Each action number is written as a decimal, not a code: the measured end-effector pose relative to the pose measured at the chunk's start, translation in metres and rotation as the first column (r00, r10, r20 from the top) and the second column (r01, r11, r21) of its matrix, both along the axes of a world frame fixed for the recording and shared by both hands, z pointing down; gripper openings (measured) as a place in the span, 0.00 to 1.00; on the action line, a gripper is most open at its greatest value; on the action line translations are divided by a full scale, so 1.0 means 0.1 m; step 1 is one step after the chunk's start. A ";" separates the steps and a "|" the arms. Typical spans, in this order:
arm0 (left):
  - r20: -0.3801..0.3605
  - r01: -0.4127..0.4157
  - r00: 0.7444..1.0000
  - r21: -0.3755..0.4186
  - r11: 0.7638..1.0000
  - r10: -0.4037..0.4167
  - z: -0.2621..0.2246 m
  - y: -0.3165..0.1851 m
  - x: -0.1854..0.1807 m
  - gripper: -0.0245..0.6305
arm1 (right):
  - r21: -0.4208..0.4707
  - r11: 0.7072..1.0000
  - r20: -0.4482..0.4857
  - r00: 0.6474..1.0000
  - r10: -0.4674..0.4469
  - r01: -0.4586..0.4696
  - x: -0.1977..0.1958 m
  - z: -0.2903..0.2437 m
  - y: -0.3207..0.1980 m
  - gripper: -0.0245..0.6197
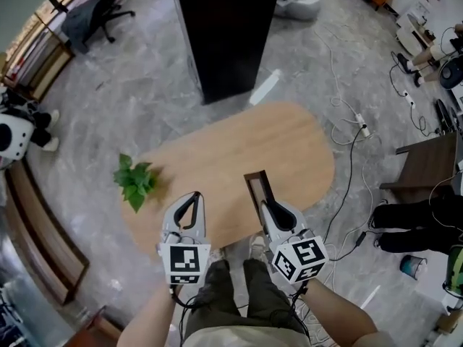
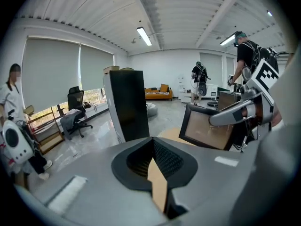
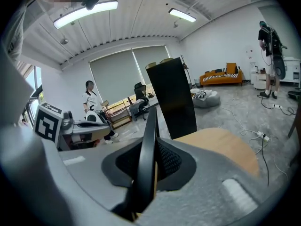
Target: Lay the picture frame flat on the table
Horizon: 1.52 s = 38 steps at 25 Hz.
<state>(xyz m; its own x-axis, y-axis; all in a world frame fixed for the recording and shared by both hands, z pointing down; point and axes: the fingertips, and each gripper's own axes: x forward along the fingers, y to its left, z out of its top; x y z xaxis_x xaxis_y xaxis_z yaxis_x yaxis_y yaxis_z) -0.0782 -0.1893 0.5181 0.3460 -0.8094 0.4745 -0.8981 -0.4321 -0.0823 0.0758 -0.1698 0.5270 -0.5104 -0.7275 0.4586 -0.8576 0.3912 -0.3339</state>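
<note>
My right tool is clenched on the picture frame, which stands on edge over the near side of the bench. My left tool is pinched together on nothing. The frame is not yet laid flat: I judge it must be tipped over, set down and let go. I can read no writing anywhere, near or far.

Green plant left; black cabinet, maybe; office chair far L.
</note>
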 end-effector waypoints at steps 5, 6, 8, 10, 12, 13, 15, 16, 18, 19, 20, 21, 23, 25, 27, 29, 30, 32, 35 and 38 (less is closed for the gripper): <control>0.012 -0.019 1.000 -0.068 0.998 0.020 0.53 -0.05 0.07 0.07 | -0.071 0.997 -0.004 1.000 -0.005 0.005 -0.02 0.56 -0.02 0.13; 0.010 -0.024 1.000 -0.082 0.996 0.025 0.63 -0.03 0.10 0.07 | -0.088 0.996 -0.006 1.000 -0.007 0.007 -0.02 0.66 -0.01 0.13; 0.013 -0.039 0.999 -0.108 0.993 0.040 0.84 -0.04 0.15 0.07 | -0.116 0.993 -0.015 1.000 -0.020 0.018 -0.03 0.87 0.01 0.13; 0.024 -0.047 0.998 -0.130 0.990 0.051 1.04 -0.06 0.17 0.07 | -0.146 0.989 -0.017 0.999 -0.033 0.030 -0.05 1.09 0.02 0.13; 0.026 -0.045 0.998 -0.151 0.988 0.050 1.20 -0.07 0.18 0.07 | -0.173 0.984 -0.012 0.999 -0.039 0.036 -0.06 1.28 0.04 0.13; 0.025 -0.043 0.999 -0.163 0.986 0.047 1.29 -0.07 0.19 0.07 | -0.183 0.982 -0.011 0.999 -0.041 0.038 -0.06 1.37 0.05 0.13; 0.023 -0.038 0.999 -0.190 0.981 0.043 1.46 -0.06 0.20 0.07 | -0.204 0.978 -0.010 0.999 -0.039 0.036 -0.04 1.54 0.07 0.13; 0.023 -0.037 0.999 -0.202 0.979 0.043 1.55 -0.06 0.20 0.07 | -0.216 0.976 -0.007 0.999 -0.034 0.031 -0.04 1.63 0.07 0.13; 0.025 -0.041 0.999 -0.218 0.975 0.048 1.69 -0.04 0.20 0.07 | -0.239 0.971 0.006 1.000 -0.020 0.020 -0.04 1.80 0.06 0.13; 0.027 -0.044 0.998 -0.223 0.974 0.051 1.75 -0.03 0.21 0.07 | -0.249 0.968 0.011 1.000 -0.015 0.017 -0.04 1.88 0.05 0.13; 0.027 -0.047 0.998 -0.228 0.972 0.054 1.81 -0.02 0.22 0.07 | -0.258 0.966 0.014 1.000 -0.014 0.017 -0.04 1.96 0.05 0.13; 0.027 -0.049 0.998 -0.235 0.971 0.056 1.86 -0.01 0.23 0.07 | -0.267 0.964 0.017 1.000 -0.015 0.019 -0.05 2.03 0.04 0.13; 0.026 -0.050 0.998 -0.251 0.967 0.058 1.97 0.02 0.25 0.07 | -0.285 0.958 0.021 0.999 -0.024 0.029 -0.07 2.17 0.05 0.13; 0.024 -0.051 0.998 -0.262 0.964 0.059 2.06 0.04 0.27 0.07 | -0.303 0.952 0.027 0.999 -0.035 0.042 -0.10 2.28 0.06 0.13; 0.020 -0.053 0.998 -0.266 0.963 0.060 2.12 0.05 0.29 0.07 | -0.318 0.946 0.032 0.998 -0.049 0.057 -0.14 2.38 0.10 0.13; 0.015 -0.055 0.998 -0.269 0.961 0.062 2.17 0.06 0.31 0.07 | -0.331 0.941 0.040 0.997 -0.062 0.072 -0.17 2.47 0.14 0.13; 0.013 -0.056 0.998 -0.272 0.961 0.062 2.20 0.07 0.32 0.07 | -0.338 0.938 0.045 0.997 -0.065 0.077 -0.19 2.51 0.16 0.13; 0.007 -0.056 0.998 -0.276 0.960 0.061 2.24 0.08 0.34 0.07 | -0.356 0.931 0.054 0.997 -0.062 0.078 -0.19 2.59 0.20 0.13; 0.001 -0.059 0.998 -0.280 0.958 0.062 2.28 0.09 0.36 0.07 | -0.378 0.923 0.047 0.997 -0.053 0.067 -0.16 2.70 0.24 0.13; -0.004 -0.062 0.998 -0.286 0.956 0.064 2.32 0.10 0.38 0.07 | -0.381 0.923 0.032 0.998 -0.049 0.057 -0.11 2.78 0.24 0.14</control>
